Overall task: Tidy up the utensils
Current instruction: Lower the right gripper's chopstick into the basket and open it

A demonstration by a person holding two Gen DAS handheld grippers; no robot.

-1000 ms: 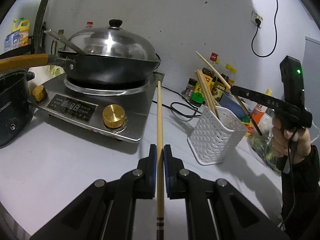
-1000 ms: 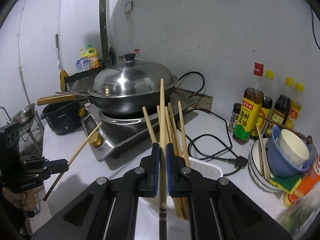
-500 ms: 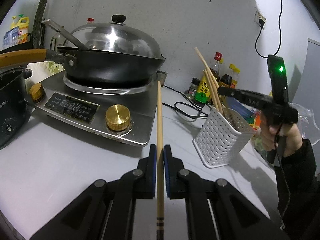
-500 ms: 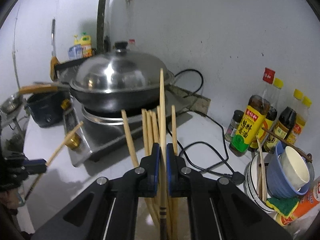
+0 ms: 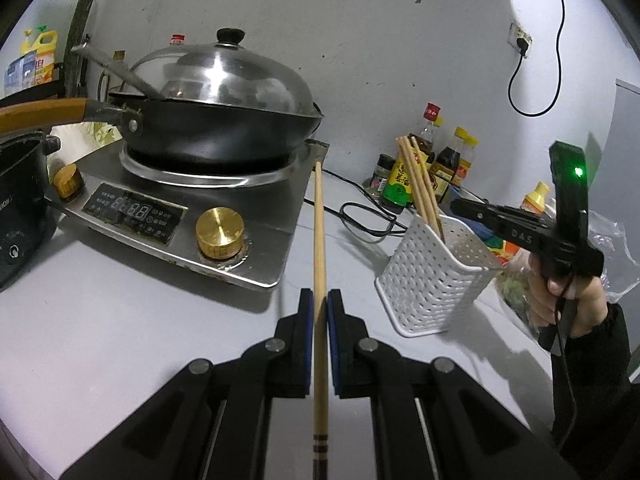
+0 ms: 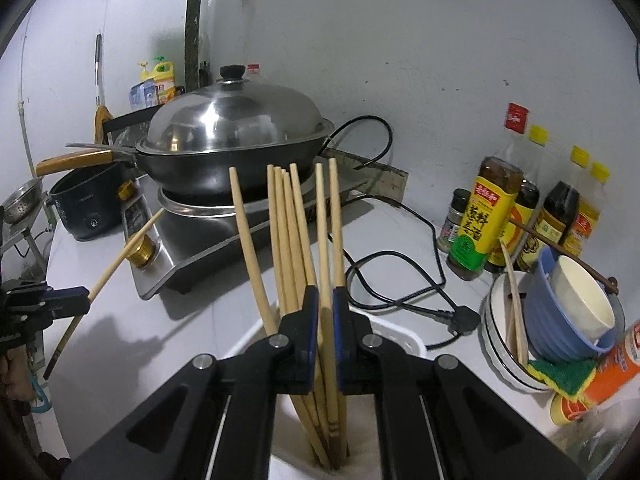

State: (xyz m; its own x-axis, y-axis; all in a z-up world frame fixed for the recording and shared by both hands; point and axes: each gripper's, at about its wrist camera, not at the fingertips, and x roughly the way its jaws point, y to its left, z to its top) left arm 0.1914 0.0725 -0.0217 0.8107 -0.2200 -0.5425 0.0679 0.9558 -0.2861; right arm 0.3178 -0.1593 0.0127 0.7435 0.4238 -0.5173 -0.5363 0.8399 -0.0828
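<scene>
My left gripper [image 5: 319, 304] is shut on a single wooden chopstick [image 5: 318, 220], which points towards the cooker above the counter. To its right stands the white perforated holder [image 5: 432, 276] with several chopsticks [image 5: 416, 188] in it. A hand holds my right gripper [image 5: 460, 205] just above the holder's rim. In the right wrist view, my right gripper [image 6: 325, 300] is shut on a chopstick [image 6: 323, 220]. That chopstick's lower end reaches down inside the holder [image 6: 400, 336] among the other chopsticks [image 6: 288, 232]. At far left there, my left gripper [image 6: 86, 294] shows with its chopstick [image 6: 124, 256].
An induction cooker [image 5: 240, 216] carries a lidded wok [image 5: 224, 120] with a wooden handle. A black power cable [image 6: 400, 276] loops behind the holder. Sauce bottles [image 6: 484, 220], stacked bowls [image 6: 568, 320] and a sponge [image 6: 560, 372] crowd the right. A black pot [image 6: 88, 208] sits at the left.
My right gripper has come down over the holder, and its chopstick's lower end now sits inside among the others. The left gripper still holds its chopstick in about the same place.
</scene>
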